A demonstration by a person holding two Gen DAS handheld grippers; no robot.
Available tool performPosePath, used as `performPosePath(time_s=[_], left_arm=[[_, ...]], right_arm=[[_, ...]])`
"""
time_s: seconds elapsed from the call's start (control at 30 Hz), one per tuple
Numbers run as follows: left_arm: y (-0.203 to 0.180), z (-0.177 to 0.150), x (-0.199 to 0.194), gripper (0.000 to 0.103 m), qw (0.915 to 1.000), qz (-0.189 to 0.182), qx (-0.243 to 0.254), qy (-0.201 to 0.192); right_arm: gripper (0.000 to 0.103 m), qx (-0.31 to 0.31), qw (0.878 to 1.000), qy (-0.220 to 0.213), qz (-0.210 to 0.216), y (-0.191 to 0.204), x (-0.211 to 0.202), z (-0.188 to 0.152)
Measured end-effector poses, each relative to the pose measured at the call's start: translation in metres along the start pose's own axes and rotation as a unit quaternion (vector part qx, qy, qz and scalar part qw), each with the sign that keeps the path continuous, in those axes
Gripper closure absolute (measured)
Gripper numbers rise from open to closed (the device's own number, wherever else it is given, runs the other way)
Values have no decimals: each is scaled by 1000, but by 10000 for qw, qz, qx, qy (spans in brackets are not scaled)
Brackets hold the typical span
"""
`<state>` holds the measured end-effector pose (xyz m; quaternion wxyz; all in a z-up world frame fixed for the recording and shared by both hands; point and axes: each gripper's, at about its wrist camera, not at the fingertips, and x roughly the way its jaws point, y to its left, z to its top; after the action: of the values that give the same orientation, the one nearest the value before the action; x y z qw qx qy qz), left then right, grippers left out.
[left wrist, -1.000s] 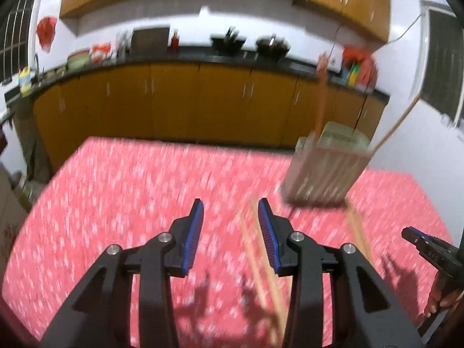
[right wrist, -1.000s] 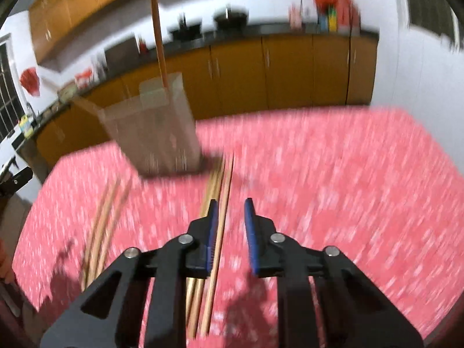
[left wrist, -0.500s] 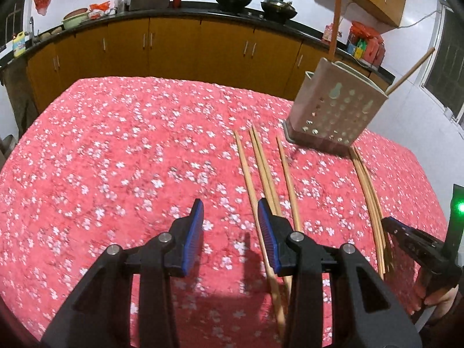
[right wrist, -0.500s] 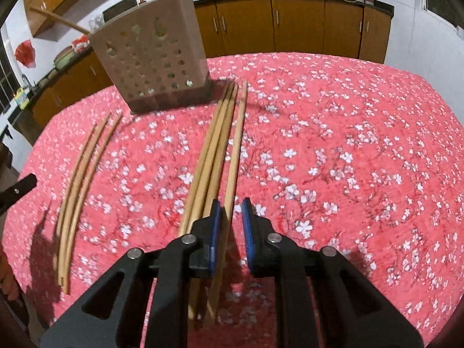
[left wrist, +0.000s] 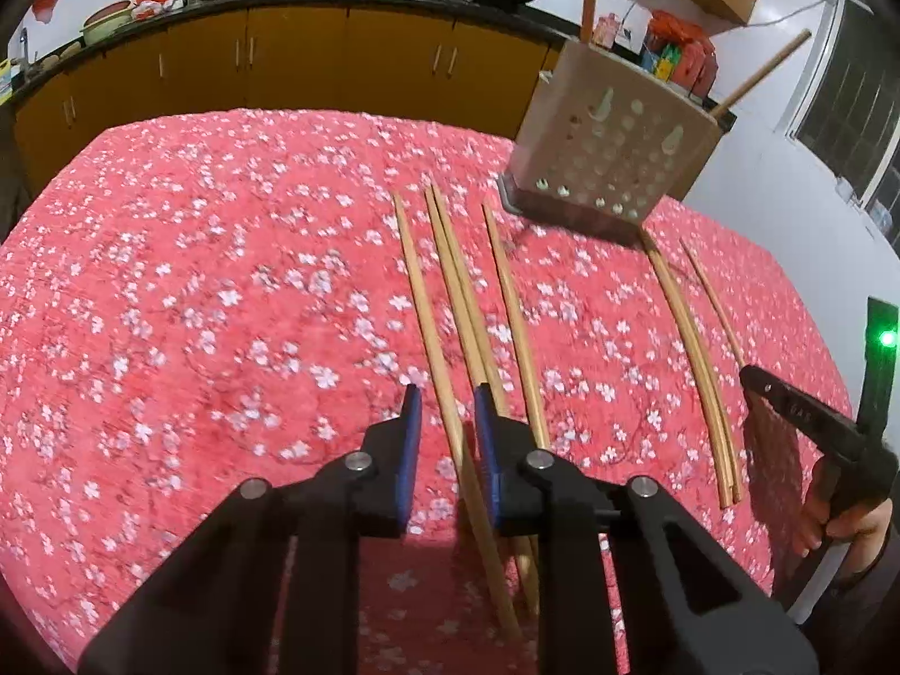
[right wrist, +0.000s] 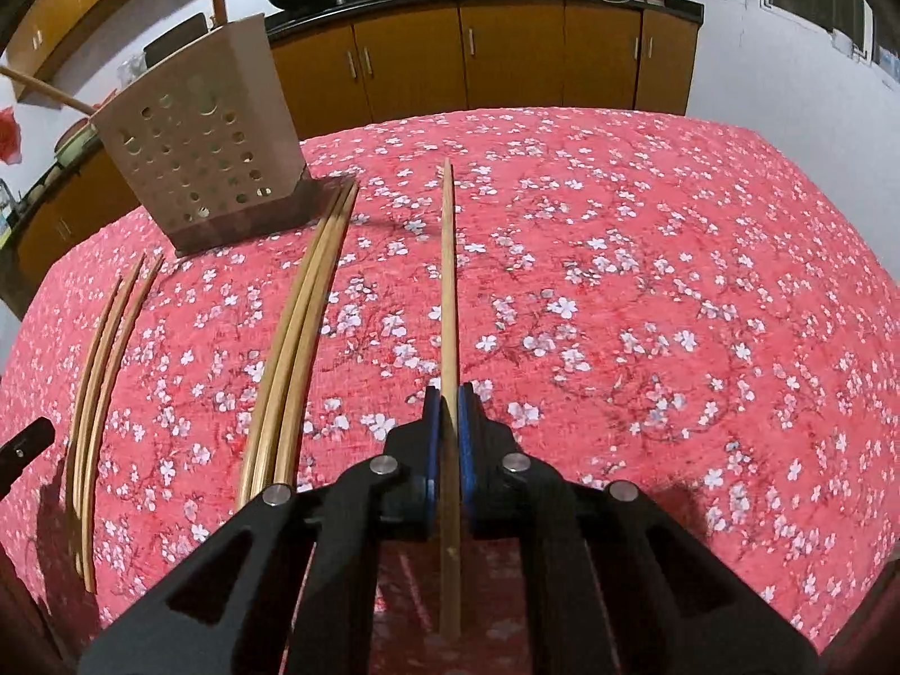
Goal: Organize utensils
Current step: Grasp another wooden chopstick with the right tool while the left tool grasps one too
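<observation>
A beige perforated utensil holder (left wrist: 613, 152) (right wrist: 202, 152) stands at the far side of the red flowered tablecloth (left wrist: 169, 281), with two chopsticks sticking out of its top. Several wooden chopsticks lie loose in front of it. My left gripper (left wrist: 447, 399) is low over the cloth, jaws closing around the leftmost chopstick (left wrist: 427, 309); a gap still shows beside the left pad. My right gripper (right wrist: 449, 394) is shut on a single chopstick (right wrist: 447, 281), which runs straight out between its pads, apart from a bundle of three (right wrist: 304, 337).
More chopsticks lie at the right in the left wrist view (left wrist: 692, 360) and at the left in the right wrist view (right wrist: 101, 382). A hand (left wrist: 844, 529) holds the right gripper's handle. Orange cabinets (right wrist: 506, 62) and a counter with pans stand behind the table.
Both grippers came down toward the cloth. The left jaws narrowed around the leftmost chopstick. The right jaws shut on one chopstick, which now lies clear of the bundle.
</observation>
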<state>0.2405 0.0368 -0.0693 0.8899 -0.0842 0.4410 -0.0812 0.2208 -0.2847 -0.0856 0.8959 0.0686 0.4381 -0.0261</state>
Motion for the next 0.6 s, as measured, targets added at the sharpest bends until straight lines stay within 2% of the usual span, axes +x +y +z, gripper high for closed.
performPosePath(time_s=[0.17, 0.3, 0.6], left_arm=[[-9, -5, 12, 89, 9995, 192, 129, 196], [-11, -7, 13, 93, 9990, 381, 192, 155], [14, 16, 21, 95, 9971, 734, 167, 85]], right_arm=[[96, -9, 10000, -9, 26, 2, -2, 0], [96, -107, 9999, -32, 26, 3, -5, -3], [95, -171, 9998, -14, 87, 8, -1, 2]])
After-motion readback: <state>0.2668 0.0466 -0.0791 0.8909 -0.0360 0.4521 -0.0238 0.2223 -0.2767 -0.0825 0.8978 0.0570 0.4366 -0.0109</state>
